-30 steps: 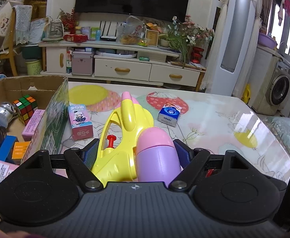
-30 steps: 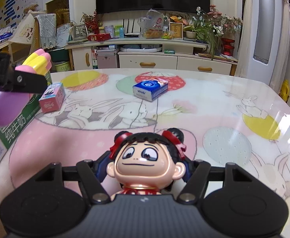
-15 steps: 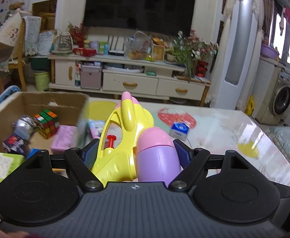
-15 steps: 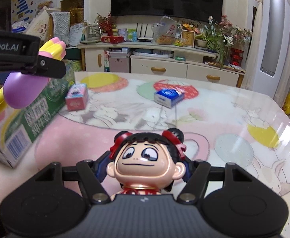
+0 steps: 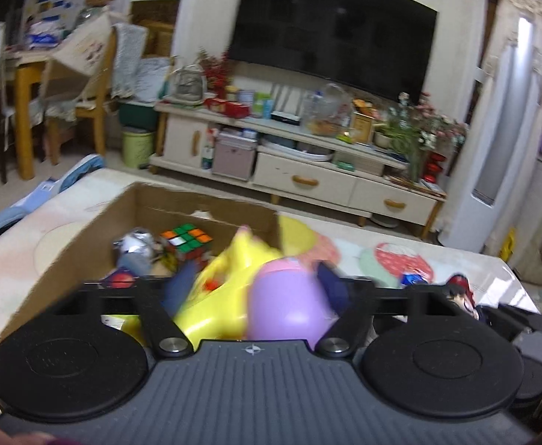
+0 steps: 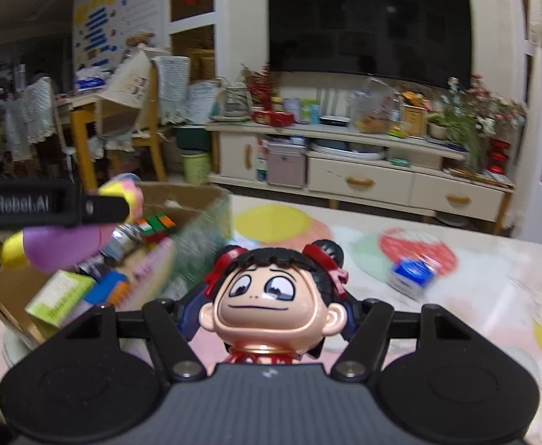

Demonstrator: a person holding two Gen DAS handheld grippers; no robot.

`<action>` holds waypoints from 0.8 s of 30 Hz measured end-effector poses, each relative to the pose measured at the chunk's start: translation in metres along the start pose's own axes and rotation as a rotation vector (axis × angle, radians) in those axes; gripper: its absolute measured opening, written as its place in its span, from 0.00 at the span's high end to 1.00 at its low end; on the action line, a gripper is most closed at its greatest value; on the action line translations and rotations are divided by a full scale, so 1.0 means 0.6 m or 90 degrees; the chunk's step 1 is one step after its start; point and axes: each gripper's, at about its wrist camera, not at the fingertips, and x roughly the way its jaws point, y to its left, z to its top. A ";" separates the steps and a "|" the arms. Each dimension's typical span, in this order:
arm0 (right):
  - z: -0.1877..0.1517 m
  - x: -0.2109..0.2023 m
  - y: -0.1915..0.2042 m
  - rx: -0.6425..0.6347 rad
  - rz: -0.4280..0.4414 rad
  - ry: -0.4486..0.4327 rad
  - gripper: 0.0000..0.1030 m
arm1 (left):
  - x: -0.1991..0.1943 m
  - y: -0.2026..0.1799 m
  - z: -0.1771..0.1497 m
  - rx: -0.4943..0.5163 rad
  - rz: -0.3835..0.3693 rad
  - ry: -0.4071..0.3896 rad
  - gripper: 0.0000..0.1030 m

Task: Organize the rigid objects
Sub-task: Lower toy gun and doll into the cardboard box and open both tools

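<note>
My left gripper (image 5: 256,285) is shut on a yellow, pink and purple toy water gun (image 5: 256,296) and holds it over the open cardboard box (image 5: 204,207). The box holds a Rubik's cube (image 5: 186,240), a small figure and several cartons. The gun and left gripper also show in the right wrist view (image 6: 67,237), over the box (image 6: 182,189). My right gripper (image 6: 271,307) is shut on a big-headed doll (image 6: 271,296) with black hair and red bows, above the table just right of the box. The doll shows at the left wrist view's right edge (image 5: 460,293).
A small blue box (image 6: 412,274) lies on the rabbit-print tablecloth (image 6: 493,278) to the right. A TV cabinet (image 5: 308,170) stands beyond the table's far edge, a wooden chair (image 5: 85,85) at back left. The box's printed side wall (image 6: 204,233) rises just left of the doll.
Both grippers have swung left. The water gun has moved from beside the box to over its inside. The doll has come close to the box's right wall.
</note>
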 end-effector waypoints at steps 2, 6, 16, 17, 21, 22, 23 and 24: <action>0.016 0.018 0.013 -0.005 0.017 -0.003 0.35 | 0.009 0.020 0.004 -0.025 0.009 0.011 0.41; 0.044 0.056 0.039 -0.017 0.049 -0.005 0.35 | 0.032 0.054 0.010 -0.059 0.053 0.044 0.41; 0.074 0.154 0.099 -0.036 0.109 0.018 0.35 | 0.038 0.102 0.027 -0.117 0.132 0.059 0.37; 0.077 0.162 0.104 -0.039 0.114 0.020 0.35 | 0.037 0.103 0.028 -0.118 0.138 0.059 0.36; 0.082 0.187 0.117 -0.041 0.121 0.031 0.35 | 0.027 0.098 0.015 -0.118 0.150 0.061 0.32; 0.085 0.191 0.119 -0.038 0.124 0.033 0.35 | 0.027 0.097 0.015 -0.118 0.151 0.063 0.32; 0.086 0.195 0.120 -0.036 0.128 0.035 0.34 | 0.027 0.096 0.014 -0.116 0.152 0.064 0.30; 0.087 0.195 0.122 -0.037 0.128 0.034 0.33 | 0.029 0.094 0.012 -0.115 0.153 0.066 0.27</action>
